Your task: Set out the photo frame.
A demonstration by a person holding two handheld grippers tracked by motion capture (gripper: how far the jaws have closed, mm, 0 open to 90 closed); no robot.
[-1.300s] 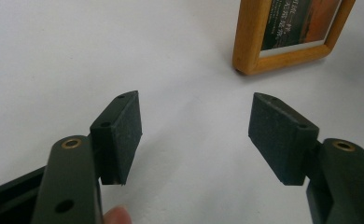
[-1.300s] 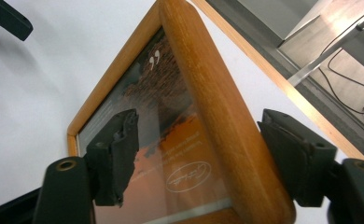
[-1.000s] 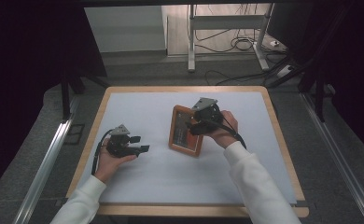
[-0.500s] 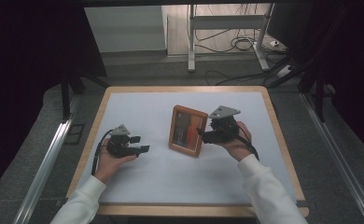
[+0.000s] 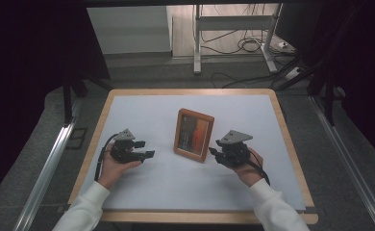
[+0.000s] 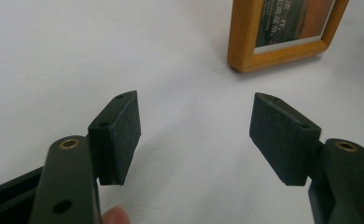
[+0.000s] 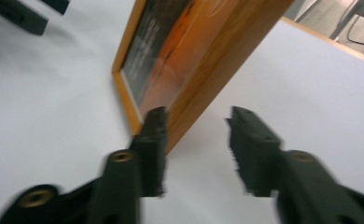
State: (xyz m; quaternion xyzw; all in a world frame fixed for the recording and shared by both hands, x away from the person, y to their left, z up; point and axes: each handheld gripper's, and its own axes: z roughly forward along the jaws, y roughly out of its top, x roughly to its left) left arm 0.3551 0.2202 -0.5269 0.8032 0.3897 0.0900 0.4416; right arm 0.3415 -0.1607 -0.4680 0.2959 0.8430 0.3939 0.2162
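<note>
The right gripper (image 5: 213, 153) sits in the person's right hand (image 5: 247, 166) just to the right of a wooden picture frame (image 5: 193, 134), low over the table. In the right gripper view its two black jaws stand apart with bare white surface between them; the right gripper (image 7: 196, 123) is released and holds nothing. The frame's near edge (image 7: 203, 60) rises just ahead of the left-hand jaw in that view, very close to it, though the blur makes it hard to say whether they touch.

The left gripper (image 5: 148, 154) rests in the left hand (image 5: 112, 166) near the table's left side, pointing toward the frame and well apart from it. In the left gripper view its jaws are spread wide, with nothing between them but the white sheet; the left gripper (image 6: 194, 121) is released too. A fingertip (image 6: 115, 216) shows at the bottom edge beside the jaw. The frame's lower corner (image 6: 245, 46) lies ahead and to the right in that view.

The picture frame stands upright near the middle of the table, leaning back slightly, its front showing a dark and orange print. It stands on a white sheet (image 5: 142, 115) that covers most of the wooden-edged table (image 5: 107, 106). Both forearms wear white sleeves (image 5: 87, 209). Beyond the table the grey floor carries loose cables (image 5: 245, 45) and the legs of a metal stand (image 5: 197, 48).
</note>
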